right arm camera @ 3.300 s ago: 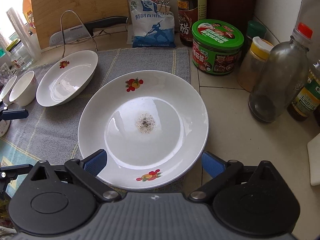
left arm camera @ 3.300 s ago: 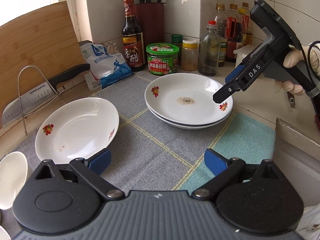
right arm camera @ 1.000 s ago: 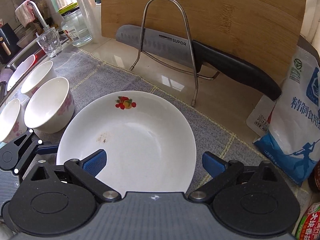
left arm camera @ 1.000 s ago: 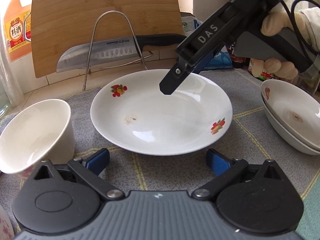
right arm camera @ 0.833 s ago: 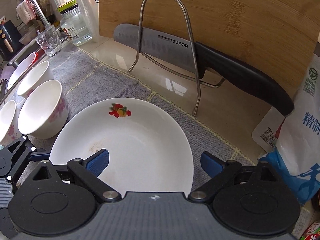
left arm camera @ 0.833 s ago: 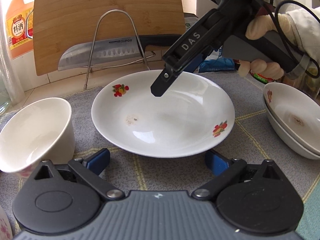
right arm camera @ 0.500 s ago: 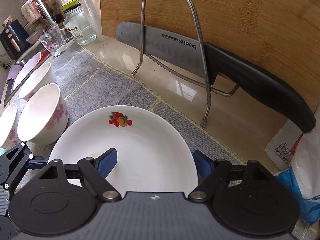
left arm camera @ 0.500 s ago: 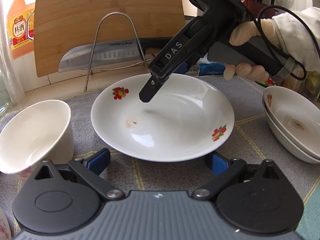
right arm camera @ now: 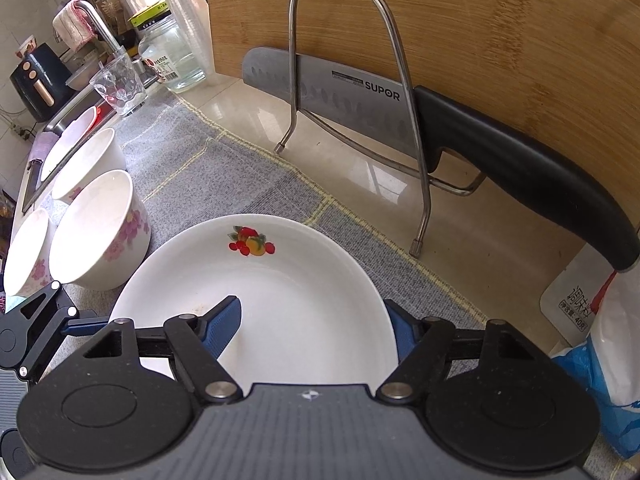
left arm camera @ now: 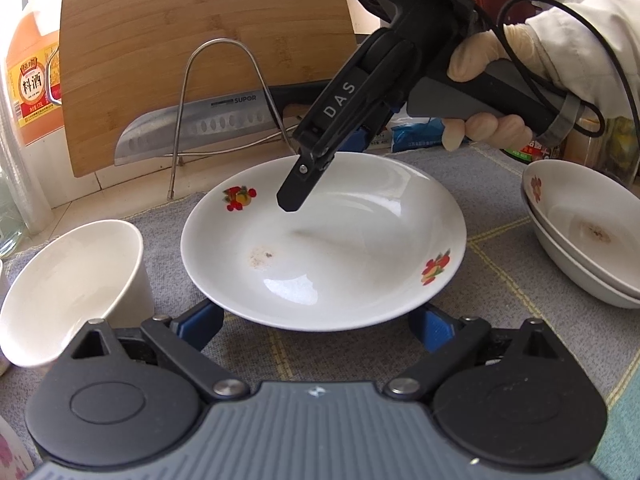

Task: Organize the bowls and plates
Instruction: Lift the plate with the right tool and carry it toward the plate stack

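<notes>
White porcelain sets the scene: at far left the bowls [right arm camera: 96, 232] are sitting grouped on the grey mat [left arm camera: 500, 208], and beside them the fruit-printed plate [left arm camera: 324, 248] is lying flat, apart from the stacked plates [left arm camera: 588, 236] at far right. The left gripper [left arm camera: 320, 324] is hovering just before the plate's near rim, its jaws spread wide and narrowing only slightly, touching nothing. The right gripper [right arm camera: 316, 320], which a second ago was hanging wide open above the dish, is now closing astride the far rim, one pad inside the well and the other outside. Whether the pads are already pressing the porcelain is unclear from either view; probably not quite. The plate is therefore about to be lifted, presumably toward the stack.
</notes>
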